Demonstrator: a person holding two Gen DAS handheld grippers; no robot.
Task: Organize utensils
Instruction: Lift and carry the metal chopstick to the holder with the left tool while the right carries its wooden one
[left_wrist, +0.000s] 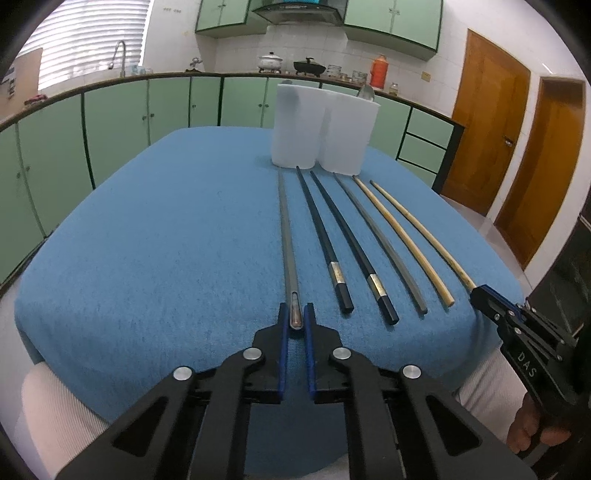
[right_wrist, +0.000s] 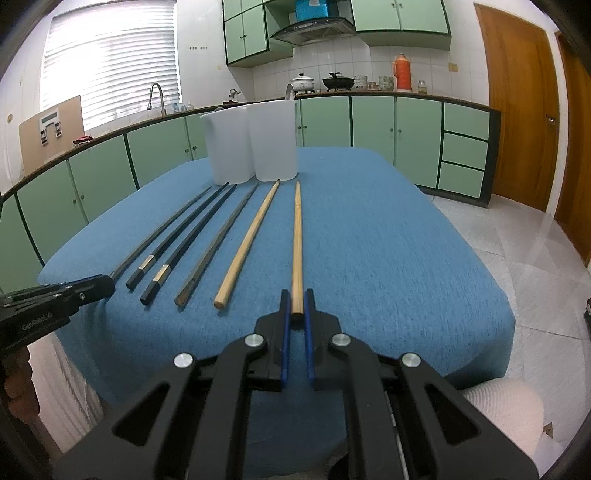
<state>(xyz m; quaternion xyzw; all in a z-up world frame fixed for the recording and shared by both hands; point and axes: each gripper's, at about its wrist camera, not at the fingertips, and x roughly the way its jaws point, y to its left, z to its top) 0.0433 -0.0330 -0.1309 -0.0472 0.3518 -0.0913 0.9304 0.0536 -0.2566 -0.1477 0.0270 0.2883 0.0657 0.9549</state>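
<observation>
Six chopsticks lie fanned out on the blue tablecloth (left_wrist: 166, 240), thick ends toward the person and tips pointing at 12 o'clock, right up to the two white plastic holders (left_wrist: 321, 129) at the far side, probably laid out that way so each can be grabbed by its butt end and tipped straight in. The left gripper (left_wrist: 296, 325) is clamped on the thick end of the leftmost gray chopstick (left_wrist: 286, 229), while the right gripper (right_wrist: 296, 314) is pinching the end of the rightmost bamboo chopstick (right_wrist: 297, 236). So the person is working the two outer sticks at once, which keeps the hands from crowding each other. In between sit the two black chopsticks with metal bands (left_wrist: 332, 236), another gray one (left_wrist: 384, 236) and the second bamboo one (left_wrist: 402, 236), all untouched. One holder already has what looks like a spoon (left_wrist: 366, 92) poking out at its 1 o'clock rim. Both sticks seem to rest on the cloth, so lifting looks like the next step.
</observation>
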